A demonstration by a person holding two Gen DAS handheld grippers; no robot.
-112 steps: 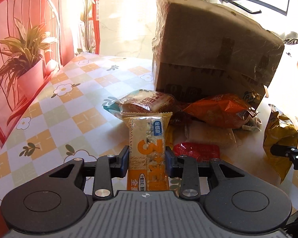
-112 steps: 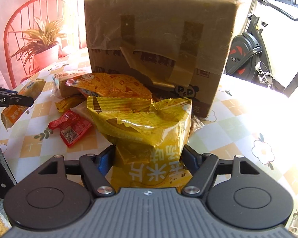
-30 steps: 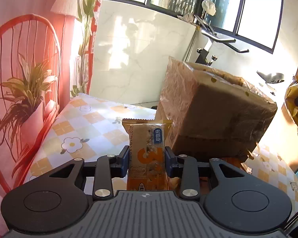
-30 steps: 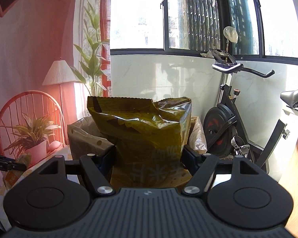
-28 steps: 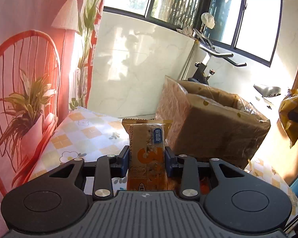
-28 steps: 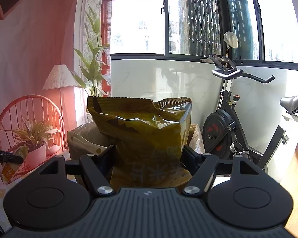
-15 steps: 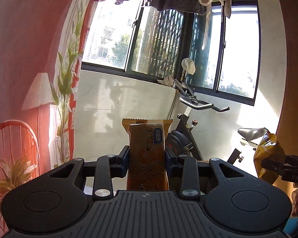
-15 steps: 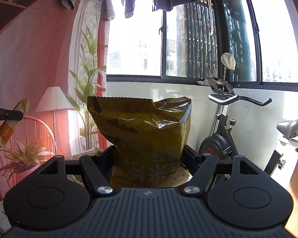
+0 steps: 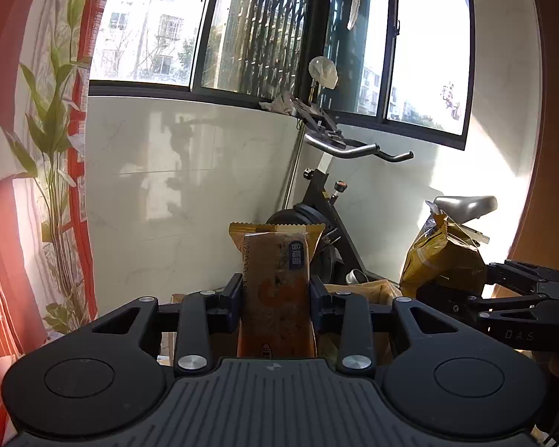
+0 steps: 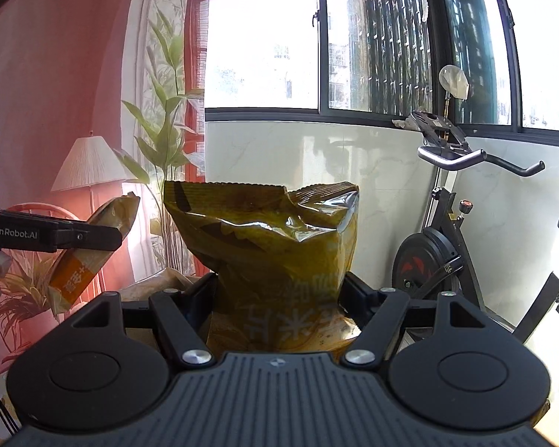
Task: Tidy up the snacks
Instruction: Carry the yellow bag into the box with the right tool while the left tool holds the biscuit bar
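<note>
My left gripper (image 9: 275, 294) is shut on a narrow orange snack bar (image 9: 275, 290) that stands upright between its pads, held high in the air. My right gripper (image 10: 279, 294) is shut on a puffy yellow snack bag (image 10: 275, 246). In the left wrist view the right gripper (image 9: 466, 294) appears at the right with the yellow bag (image 9: 439, 257). In the right wrist view the left gripper (image 10: 93, 238) comes in from the left with the orange bar (image 10: 93, 249). The open top of the cardboard box (image 9: 369, 288) shows low between the two grippers, and its near rim (image 10: 156, 283) lies under the bag.
An exercise bike (image 9: 328, 193) stands behind the box against the white wall, under a barred window (image 9: 257, 26). A tall leafy plant (image 10: 164, 141), a white lamp (image 10: 89, 164) and a potted plant (image 10: 22, 294) stand at the left. A brown panel (image 9: 555, 149) borders the right.
Both grippers rose from table level with their snacks and now hang above the box. The table and the snack pile dropped out of view. The two grippers came closer together.
</note>
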